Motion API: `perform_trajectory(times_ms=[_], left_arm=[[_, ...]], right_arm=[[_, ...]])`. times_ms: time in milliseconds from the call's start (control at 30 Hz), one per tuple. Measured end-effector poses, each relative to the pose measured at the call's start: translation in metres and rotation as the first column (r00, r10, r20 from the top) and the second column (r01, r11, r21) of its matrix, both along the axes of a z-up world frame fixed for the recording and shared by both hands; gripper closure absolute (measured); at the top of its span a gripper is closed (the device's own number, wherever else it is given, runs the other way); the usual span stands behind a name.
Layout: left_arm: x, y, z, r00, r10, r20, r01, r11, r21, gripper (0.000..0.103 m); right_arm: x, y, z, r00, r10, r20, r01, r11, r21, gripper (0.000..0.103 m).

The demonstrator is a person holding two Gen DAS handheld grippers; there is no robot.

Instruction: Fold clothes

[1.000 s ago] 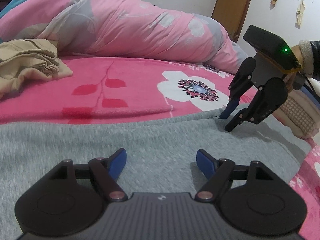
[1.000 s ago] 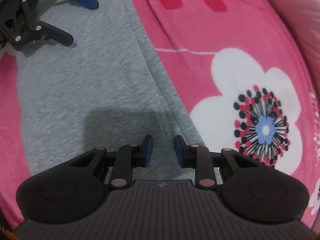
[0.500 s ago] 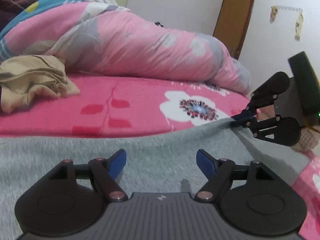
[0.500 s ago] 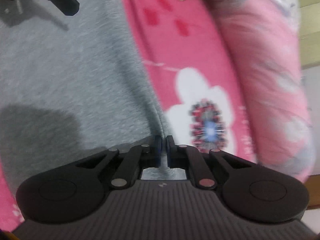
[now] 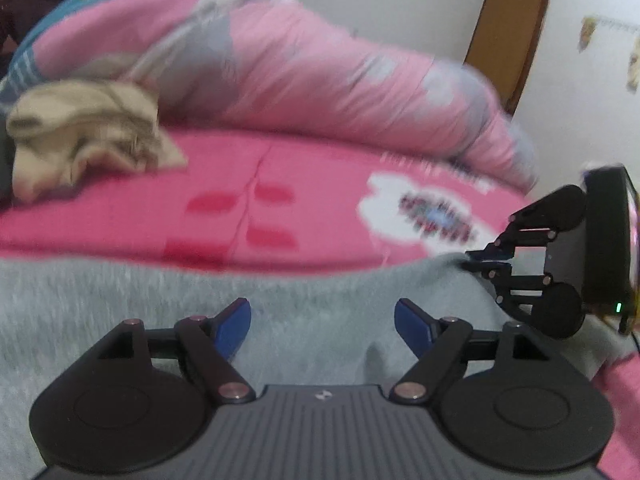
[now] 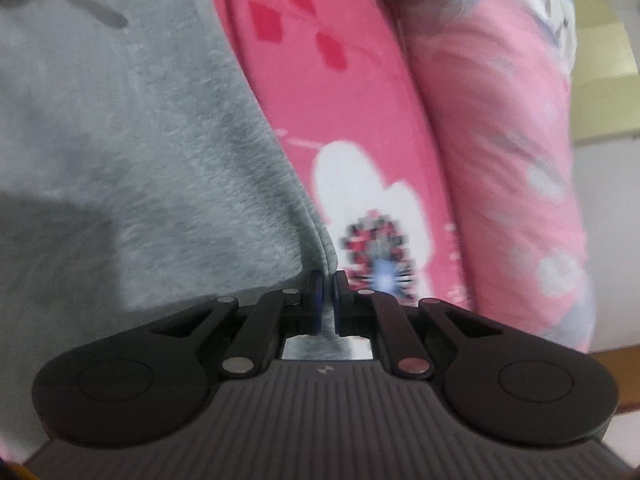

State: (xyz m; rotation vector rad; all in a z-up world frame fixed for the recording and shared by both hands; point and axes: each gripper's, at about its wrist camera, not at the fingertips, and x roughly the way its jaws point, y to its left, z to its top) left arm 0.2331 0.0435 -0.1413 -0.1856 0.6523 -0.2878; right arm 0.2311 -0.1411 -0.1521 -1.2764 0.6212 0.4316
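At the far left of the left wrist view we see a crumpled beige garment (image 5: 86,128) lying on the bed's pink flowered blanket (image 5: 280,200), with a rolled pink quilt (image 5: 320,76) behind it. The grey garment (image 5: 120,300) is spread flat across the near part of the blanket. Our left hand-held gripper (image 5: 322,320) hangs just over that grey cloth with its blue pads (image 5: 232,326) wide apart and nothing between them. To the right, our right hand-held gripper (image 5: 486,261) has pinched the garment's far edge, and the cloth rises in a small peak to meet it. In the right wrist view the right hand-held gripper (image 6: 326,300) is clamped tight on a thin fold of the grey garment (image 6: 140,140) at its hem, beside the blanket's white flower (image 6: 360,184).
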Motion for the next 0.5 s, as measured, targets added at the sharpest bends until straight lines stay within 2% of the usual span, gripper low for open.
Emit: perform_trajectory(times_ms=[100,167,200,300,367,433,500], left_arm=[[0.001,0.000,-0.004,1.000,0.001,-0.009,-0.001,1.000,0.000,0.023],[0.001,0.000,-0.005,1.000,0.000,-0.005,0.000,1.000,0.005,0.023],[0.000,0.000,-0.005,1.000,0.001,-0.004,-0.001,1.000,0.008,0.022],[-0.002,0.000,-0.006,1.000,0.001,-0.002,-0.001,1.000,0.004,0.022],[-0.002,0.000,-0.006,1.000,0.001,-0.002,-0.001,1.000,0.003,0.022],[-0.002,-0.001,-0.006,1.000,0.000,0.000,0.000,1.000,0.007,0.022],[-0.001,-0.001,-0.006,1.000,0.000,0.000,0.000,1.000,0.006,0.021]], right_arm=[[-0.006,-0.005,-0.017,0.990,-0.031,0.135,0.021,0.997,0.075,0.097],[-0.007,-0.019,-0.004,0.973,-0.150,0.173,0.109,0.968,0.227,0.088],[-0.006,-0.029,0.006,0.958,-0.224,0.179,0.161,0.936,0.312,0.078],[-0.005,-0.080,0.044,0.891,-0.428,0.151,0.296,0.800,0.522,0.076],[-0.002,-0.131,0.067,0.823,-0.565,0.061,0.402,0.655,0.640,0.076],[0.004,-0.186,0.085,0.737,-0.672,-0.071,0.501,0.472,0.725,0.076],[0.012,-0.239,0.098,0.628,-0.734,-0.258,0.578,0.218,0.786,0.076]])
